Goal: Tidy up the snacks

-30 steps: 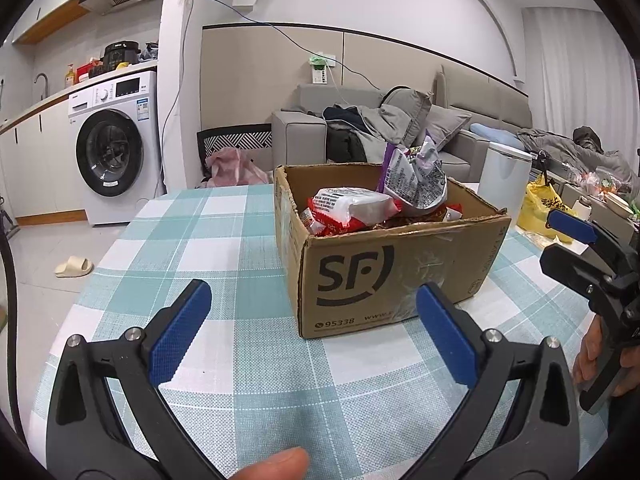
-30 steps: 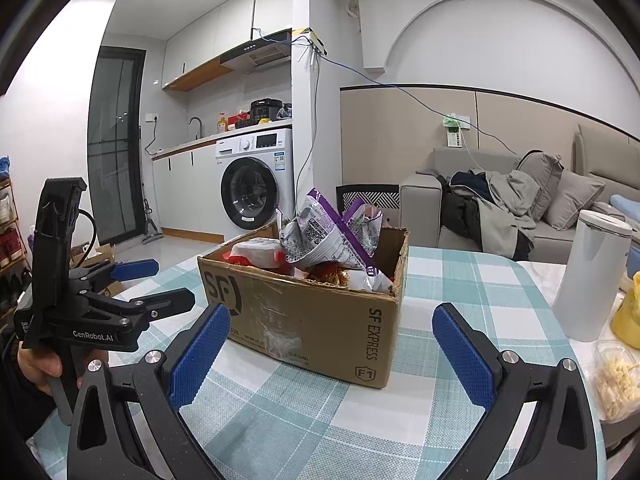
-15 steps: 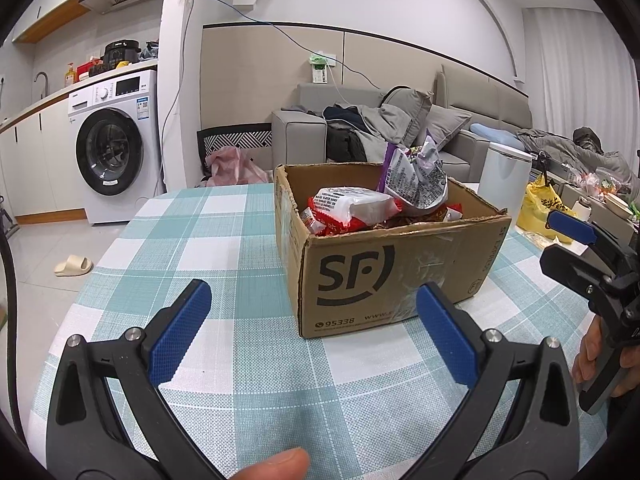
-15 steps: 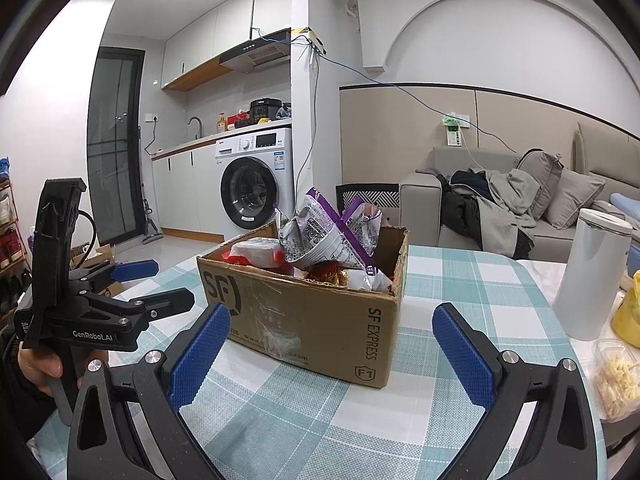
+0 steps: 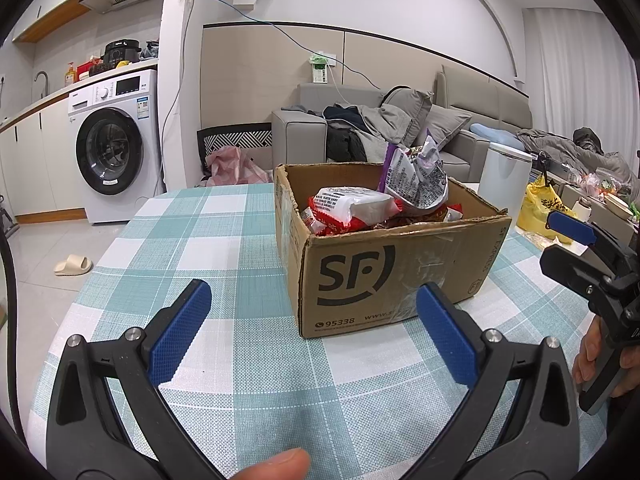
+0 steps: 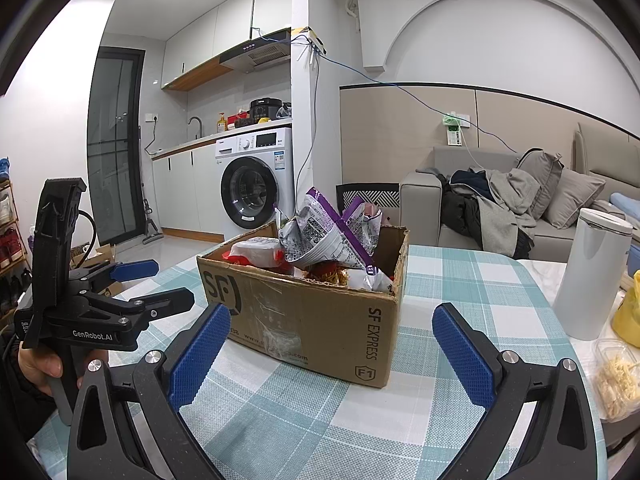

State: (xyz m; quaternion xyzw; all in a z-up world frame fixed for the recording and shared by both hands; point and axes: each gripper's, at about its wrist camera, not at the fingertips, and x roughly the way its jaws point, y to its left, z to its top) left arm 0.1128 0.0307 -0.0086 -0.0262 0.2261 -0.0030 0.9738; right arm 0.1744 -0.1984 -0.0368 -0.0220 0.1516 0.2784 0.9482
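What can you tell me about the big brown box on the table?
The cardboard box is brown, worn and open at the top, with ragged edges. Black letters say SF on one side and SF EXPRESS on another, and clear tape crosses it. It sits flat on the checked tablecloth. Snack packets fill it; a purple and silver bag sticks out. Neither gripper touches it.

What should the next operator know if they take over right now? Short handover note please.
Left hand-held gripper: open, empty, above the checked tablecloth, short of the box.
Right hand-held gripper: open, empty, facing the box corner.
SF cardboard box: upright on the table, open top. A purple-and-silver snack bag sticks up above the rim; a red-and-white packet lies beside it, with more wrappers underneath.
Done: no snack is out of the box or gripped.
Left: the sorting itself; the protruding purple bag looks like the easiest first grab.
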